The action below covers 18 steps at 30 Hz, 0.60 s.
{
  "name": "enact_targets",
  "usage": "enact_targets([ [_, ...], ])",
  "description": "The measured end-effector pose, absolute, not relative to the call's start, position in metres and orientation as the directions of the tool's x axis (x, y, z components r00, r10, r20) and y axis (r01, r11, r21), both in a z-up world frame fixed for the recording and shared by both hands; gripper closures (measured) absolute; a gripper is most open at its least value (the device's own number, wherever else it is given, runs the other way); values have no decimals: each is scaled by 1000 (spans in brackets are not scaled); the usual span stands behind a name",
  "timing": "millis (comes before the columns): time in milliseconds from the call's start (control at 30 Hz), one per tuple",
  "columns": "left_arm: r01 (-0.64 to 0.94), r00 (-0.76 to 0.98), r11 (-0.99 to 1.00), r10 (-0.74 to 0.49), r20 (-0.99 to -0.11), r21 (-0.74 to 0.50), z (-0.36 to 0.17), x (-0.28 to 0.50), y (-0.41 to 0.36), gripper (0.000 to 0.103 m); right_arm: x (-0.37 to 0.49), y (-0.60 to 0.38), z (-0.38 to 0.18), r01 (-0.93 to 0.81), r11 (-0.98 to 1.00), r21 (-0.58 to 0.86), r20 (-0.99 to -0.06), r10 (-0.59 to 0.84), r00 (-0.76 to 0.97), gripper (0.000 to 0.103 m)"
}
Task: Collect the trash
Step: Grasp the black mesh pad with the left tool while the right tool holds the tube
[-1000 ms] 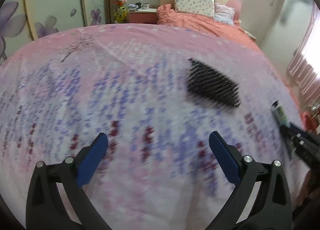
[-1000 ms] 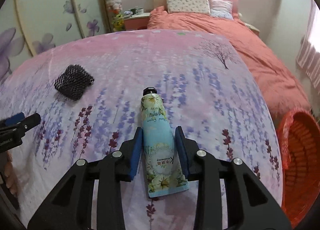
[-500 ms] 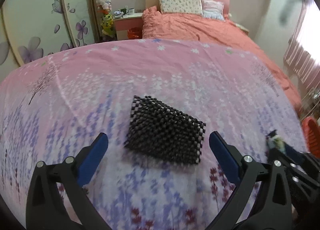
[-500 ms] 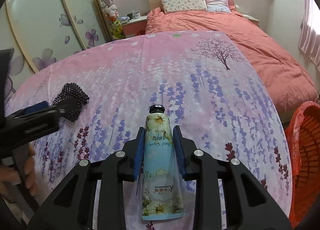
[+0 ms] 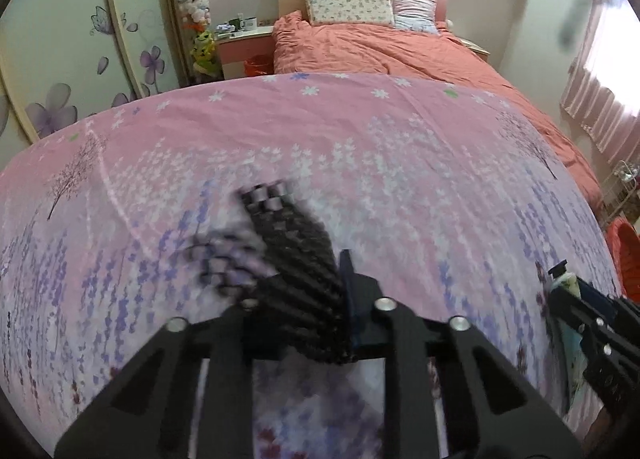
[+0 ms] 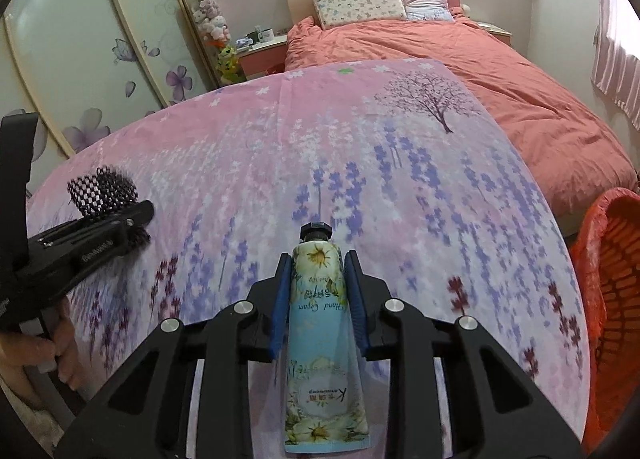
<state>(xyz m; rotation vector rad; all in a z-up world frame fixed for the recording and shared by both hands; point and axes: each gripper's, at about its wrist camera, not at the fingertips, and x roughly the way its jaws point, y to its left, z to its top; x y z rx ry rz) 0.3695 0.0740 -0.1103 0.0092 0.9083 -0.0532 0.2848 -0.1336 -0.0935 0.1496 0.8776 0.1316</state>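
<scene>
Trash, as we see it: pink floral sheet (image 6: 400, 179) carries both pieces, orange basket (image 6: 612, 299) at its right edge. Our left tool (image 5: 304, 299) closing on black mesh sleeve (image 5: 296, 251), mesh squeezed between jaws. Our right tool (image 6: 318, 299) pinches hand cream tube (image 6: 320, 339), cap pointing away.

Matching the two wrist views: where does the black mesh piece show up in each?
Left wrist: black mesh piece at centre, between the left hand-held gripper's closing jaws.
Right wrist: far left, beyond that hand-held gripper.
Shared landmark: floral pillow.
</scene>
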Motion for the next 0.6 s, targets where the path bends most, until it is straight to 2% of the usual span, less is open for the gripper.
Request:
enact_targets([
  [267, 69, 621, 997, -58, -782, -20, -111, 303, 98, 81, 239, -138, -93, -65, 985, 162, -757, 166, 631, 75],
  [533, 51, 620, 998, -6, -785, 32, -112, 297, 96, 73, 242, -129, -92, -62, 993, 99, -769, 116, 628, 75],
  [600, 39, 618, 999, -19, -786, 6, -112, 297, 102, 70, 241, -128, -93, -61, 994, 96, -769, 113, 629, 75],
])
